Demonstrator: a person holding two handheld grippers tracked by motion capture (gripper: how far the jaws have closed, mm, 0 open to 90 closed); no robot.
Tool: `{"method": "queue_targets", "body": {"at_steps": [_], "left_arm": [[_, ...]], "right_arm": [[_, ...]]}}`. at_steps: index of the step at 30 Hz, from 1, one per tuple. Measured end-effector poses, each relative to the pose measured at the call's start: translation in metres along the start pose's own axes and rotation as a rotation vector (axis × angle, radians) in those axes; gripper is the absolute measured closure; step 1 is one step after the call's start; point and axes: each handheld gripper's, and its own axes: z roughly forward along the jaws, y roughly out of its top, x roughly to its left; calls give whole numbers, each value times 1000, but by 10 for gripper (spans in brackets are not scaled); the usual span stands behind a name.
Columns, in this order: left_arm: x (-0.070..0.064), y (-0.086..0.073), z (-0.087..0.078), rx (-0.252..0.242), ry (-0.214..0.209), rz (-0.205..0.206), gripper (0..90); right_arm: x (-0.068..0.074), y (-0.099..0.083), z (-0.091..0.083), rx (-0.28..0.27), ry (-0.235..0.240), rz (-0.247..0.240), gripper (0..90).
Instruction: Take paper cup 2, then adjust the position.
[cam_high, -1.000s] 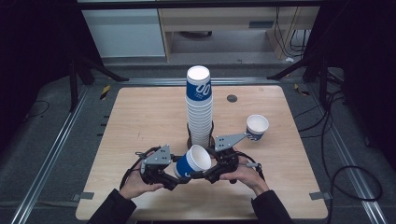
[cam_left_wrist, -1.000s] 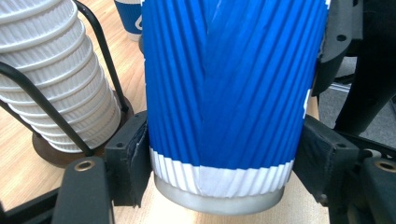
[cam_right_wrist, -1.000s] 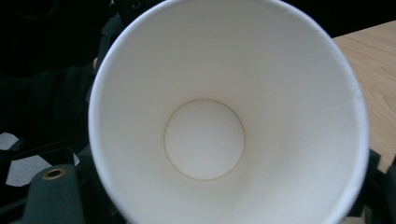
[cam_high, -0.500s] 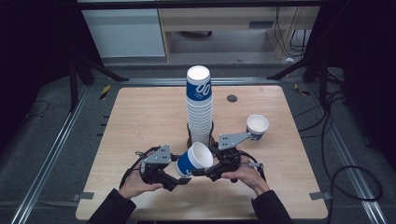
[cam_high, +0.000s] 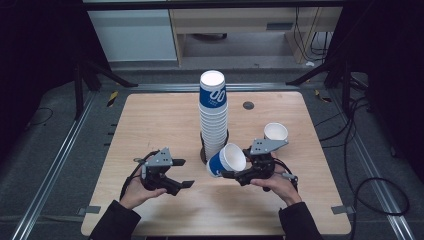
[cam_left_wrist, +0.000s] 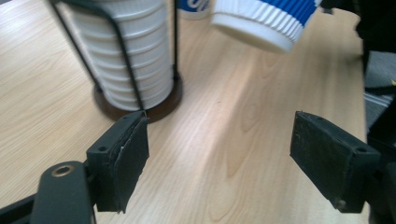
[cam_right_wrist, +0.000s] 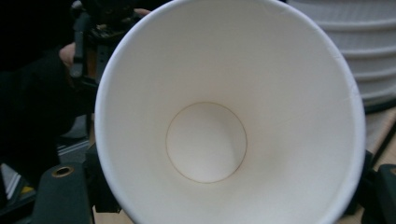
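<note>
A tall stack of blue-and-white paper cups (cam_high: 213, 112) stands in a wire holder with a dark round base (cam_high: 204, 154) at the table's middle. My right gripper (cam_high: 231, 169) is shut on one paper cup (cam_high: 227, 160), held tilted on its side just right of the stack, mouth toward the gripper. The cup's white inside (cam_right_wrist: 219, 121) faces the right gripper view. My left gripper (cam_high: 183, 173) is open and holds nothing, left of the holder. Its pads (cam_left_wrist: 126, 161) stand wide apart, with the stack (cam_left_wrist: 128, 51) and the held cup (cam_left_wrist: 266, 21) beyond.
A second paper cup (cam_high: 276, 132) stands upright on the wooden table (cam_high: 150, 125) behind my right gripper. A small dark round mark (cam_high: 248, 105) lies in the tabletop at the back. Metal rails and cables run along both sides of the table.
My left gripper has let go of the cup, opened and drawn back to the left. The right gripper has carried the cup a little to the right and up.
</note>
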Motion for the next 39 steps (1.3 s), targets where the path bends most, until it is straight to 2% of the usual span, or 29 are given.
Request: {"method": "queue_targets", "body": {"at_steps": [5, 7, 12, 20, 26, 30, 34, 39], "left_arm": [[10, -3, -4, -12, 48, -59, 188], [13, -5, -6, -16, 69, -84, 189], [19, -7, -10, -25, 103, -127, 192], [23, -9, -10, -21, 131, -153, 189], [29, -13, -14, -29, 177, -195, 189], [32, -14, -16, -27, 213, -208, 189], [35, -16, -17, -27, 225, -230, 189], [35, -16, -17, -25, 234, -232, 190]], "right_arm": [[-2, -5, -9, 37, -87, 8, 213], [-2, -7, -14, 32, -124, 6, 213], [-6, -11, -24, 43, -182, 20, 213], [-7, -10, -39, 58, -266, 31, 213], [-10, -11, -52, 64, -334, 52, 213], [-12, -12, -59, 71, -368, 80, 213], [-14, -14, -65, 97, -409, 101, 212], [-17, -16, -72, 118, -455, 124, 213]]}}
